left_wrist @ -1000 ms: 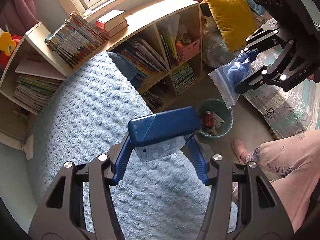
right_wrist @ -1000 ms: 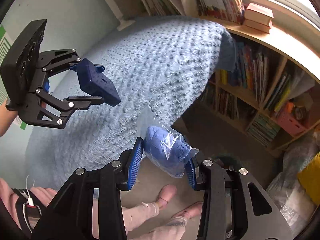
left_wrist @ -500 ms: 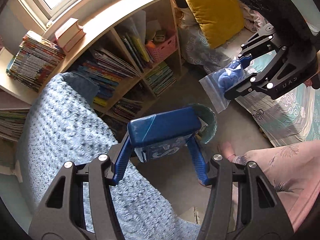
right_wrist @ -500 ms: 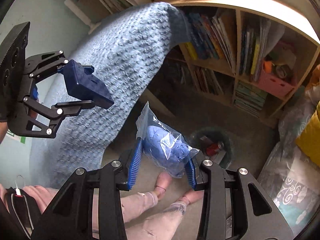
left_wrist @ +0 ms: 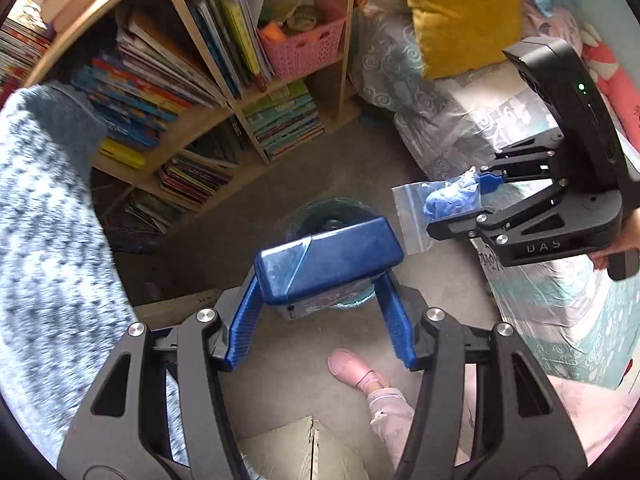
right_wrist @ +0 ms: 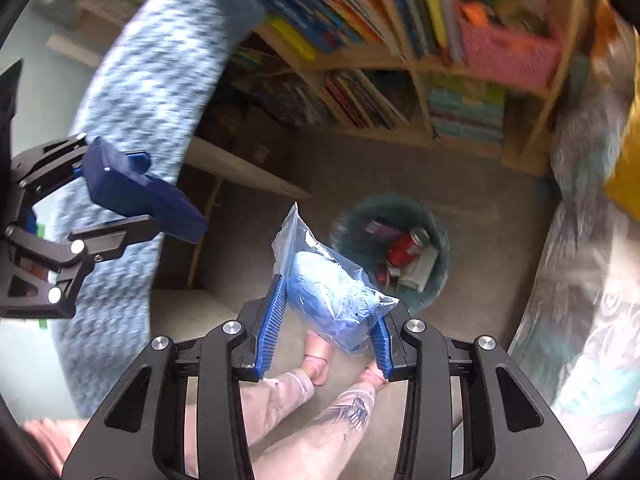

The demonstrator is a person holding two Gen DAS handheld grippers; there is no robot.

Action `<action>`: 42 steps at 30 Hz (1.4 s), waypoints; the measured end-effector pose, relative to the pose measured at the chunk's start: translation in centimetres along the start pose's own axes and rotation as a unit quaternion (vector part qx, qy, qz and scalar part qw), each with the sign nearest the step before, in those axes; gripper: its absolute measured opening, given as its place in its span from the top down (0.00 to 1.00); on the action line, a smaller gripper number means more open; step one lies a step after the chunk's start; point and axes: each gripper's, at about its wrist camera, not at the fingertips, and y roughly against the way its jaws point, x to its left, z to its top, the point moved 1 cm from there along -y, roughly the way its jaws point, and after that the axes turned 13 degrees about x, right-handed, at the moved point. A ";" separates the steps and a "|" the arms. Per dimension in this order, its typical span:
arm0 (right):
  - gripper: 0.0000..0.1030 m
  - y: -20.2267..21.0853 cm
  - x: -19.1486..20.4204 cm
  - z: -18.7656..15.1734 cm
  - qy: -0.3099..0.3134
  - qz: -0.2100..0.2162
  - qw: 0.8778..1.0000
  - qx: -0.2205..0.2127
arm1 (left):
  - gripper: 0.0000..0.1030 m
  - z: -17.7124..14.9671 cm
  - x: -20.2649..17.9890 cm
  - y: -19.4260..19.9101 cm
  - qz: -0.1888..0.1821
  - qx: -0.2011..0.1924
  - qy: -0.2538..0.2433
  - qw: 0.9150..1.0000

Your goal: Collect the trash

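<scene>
My left gripper (left_wrist: 320, 304) is shut on a blue rectangular box (left_wrist: 328, 260) and holds it in the air over the green trash bin (left_wrist: 320, 210), which the box mostly hides. My right gripper (right_wrist: 326, 320) is shut on a clear plastic bag of blue material (right_wrist: 328, 280), held above the floor just left of the bin (right_wrist: 390, 248). The bin holds a red can (right_wrist: 404, 246) and paper scraps. The right gripper with the bag (left_wrist: 448, 200) shows at the right of the left wrist view. The left gripper with the box (right_wrist: 136, 192) shows at the left of the right wrist view.
A wooden bookshelf (left_wrist: 224, 92) full of books and a pink basket (left_wrist: 304, 46) stands behind the bin. A blue knitted blanket (left_wrist: 44, 240) covers the bed at left. Patterned bedding (left_wrist: 552, 312) and a yellow pillow (left_wrist: 460, 12) lie at right. The person's feet (left_wrist: 356, 368) stand on the carpet.
Both grippers have swung away from the bed and down toward the floor, so the bin is now closer and more central. Both still hold their items.
</scene>
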 end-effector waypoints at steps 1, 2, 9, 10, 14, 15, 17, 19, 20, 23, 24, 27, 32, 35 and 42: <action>0.61 -0.8 -0.8 0.2 -0.009 0.004 1.000 0.003 | 0.49 0.5 0.0 -1.4 -0.006 0.009 0.004 1.000; 0.61 -1.7 -1.5 0.3 -0.017 0.006 1.000 0.005 | 0.49 0.9 0.2 -2.9 -0.013 0.019 0.010 1.000; 0.61 -7.8 -6.2 2.0 -0.068 0.033 0.997 0.019 | 0.49 2.5 1.2 -11.3 -0.044 0.059 0.036 0.997; 0.61 -8.8 -6.6 2.3 -0.071 0.032 0.997 0.022 | 0.49 2.5 1.4 -12.4 -0.050 0.064 0.040 0.996; 0.61 -12.0 -8.0 3.3 -0.080 0.031 0.996 0.032 | 0.49 2.7 2.1 -16.2 -0.064 0.081 0.056 0.993; 0.61 -12.7 -8.3 3.6 -0.084 0.033 0.995 0.034 | 0.49 2.7 2.2 -17.3 -0.059 0.087 0.054 0.993; 0.61 -14.0 -8.8 4.0 -0.086 0.031 0.995 0.037 | 0.49 3.0 2.1 -18.9 -0.057 0.097 0.053 0.992; 0.59 -15.0 -9.2 4.3 -0.090 0.030 0.995 0.037 | 0.49 3.1 2.0 -20.0 -0.058 0.101 0.047 0.992; 0.59 -15.3 -9.3 4.4 -0.090 0.033 0.995 0.037 | 0.49 3.2 1.8 -20.4 -0.058 0.101 0.043 0.992; 0.44 -16.0 -9.8 4.6 -0.095 0.029 0.994 0.039 | 0.36 3.4 1.2 -21.2 -0.062 0.099 0.027 0.993; 0.41 -16.0 -10.1 4.6 -0.101 0.029 0.994 0.036 | 0.26 3.4 1.1 -21.3 -0.058 0.100 0.024 0.993; 0.41 -15.5 -10.7 4.4 -0.114 0.032 0.993 0.031 | 0.22 3.6 0.5 -21.9 -0.050 0.103 0.020 0.993; 0.41 -13.8 -11.5 3.6 -0.125 0.031 0.992 0.015 | 0.22 3.4 0.2 -21.2 -0.055 0.101 0.020 0.993; 0.41 -12.9 -11.5 2.9 -0.124 0.027 0.992 0.010 | 0.22 3.1 0.0 -20.3 -0.050 0.094 0.021 0.994; 0.37 -10.5 -10.7 1.2 -0.124 0.024 0.992 -0.001 | 0.18 2.4 0.1 -17.1 -0.042 0.071 0.036 0.996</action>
